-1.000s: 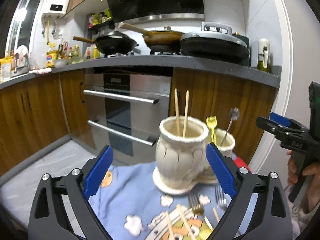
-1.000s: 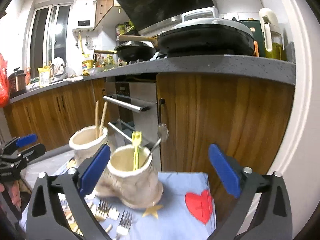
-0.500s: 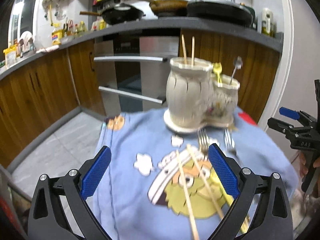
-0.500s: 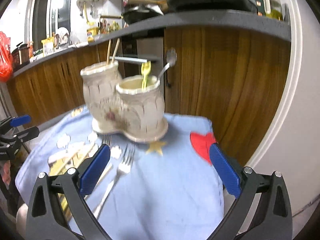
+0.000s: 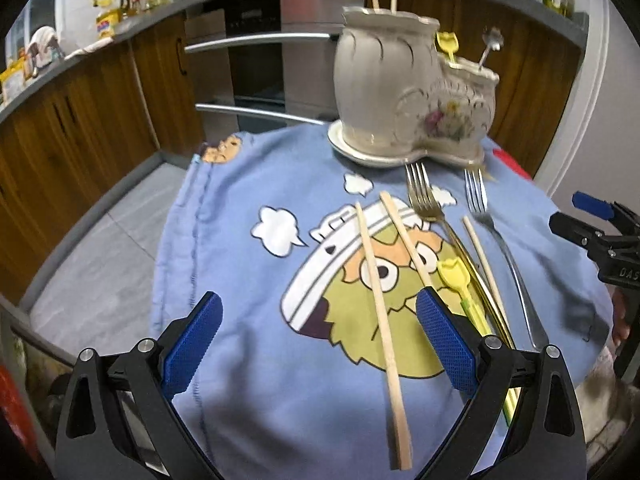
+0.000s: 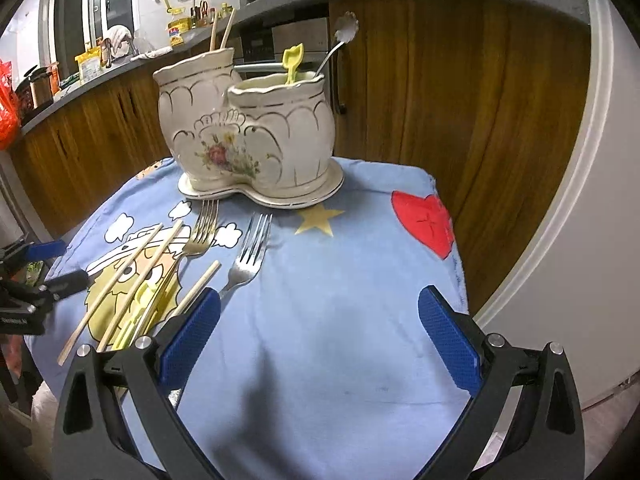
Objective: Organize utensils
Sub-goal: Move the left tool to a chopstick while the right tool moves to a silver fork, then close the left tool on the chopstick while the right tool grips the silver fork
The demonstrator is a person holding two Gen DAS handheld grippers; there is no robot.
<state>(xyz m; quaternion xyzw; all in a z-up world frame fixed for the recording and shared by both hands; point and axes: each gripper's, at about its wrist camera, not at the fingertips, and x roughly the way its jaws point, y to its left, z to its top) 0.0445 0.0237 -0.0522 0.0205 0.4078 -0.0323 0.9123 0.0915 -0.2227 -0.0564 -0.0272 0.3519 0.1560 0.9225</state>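
A cream ceramic double-pot holder (image 5: 404, 92) (image 6: 248, 128) stands at the far side of a small table draped in a blue cartoon cloth (image 5: 248, 280) (image 6: 344, 292). Two chopsticks stick out of its taller pot; a yellow spoon (image 6: 291, 62) and a silver spoon (image 6: 340, 40) stand in the lower one. On the cloth lie several wooden chopsticks (image 5: 380, 292) (image 6: 116, 276), a gold fork (image 5: 424, 196) (image 6: 202, 232), a silver fork (image 5: 480, 208) (image 6: 250, 252) and a yellow plastic spoon (image 5: 460, 284) (image 6: 138, 304). My left gripper (image 5: 316, 344) hovers open over the cloth's near side. My right gripper (image 6: 320, 336) is open and empty.
Wooden kitchen cabinets (image 5: 80, 100), an oven with steel handles (image 5: 256, 72) and a grey worktop with bottles surround the table. A white door frame (image 6: 580, 184) stands to the right. The cloth's red heart patch (image 6: 424, 220) marks the right edge.
Both grippers have pulled back and tilted down from close to the holder, so the cloth and loose utensils now fill the views. Neither has taken hold of anything.
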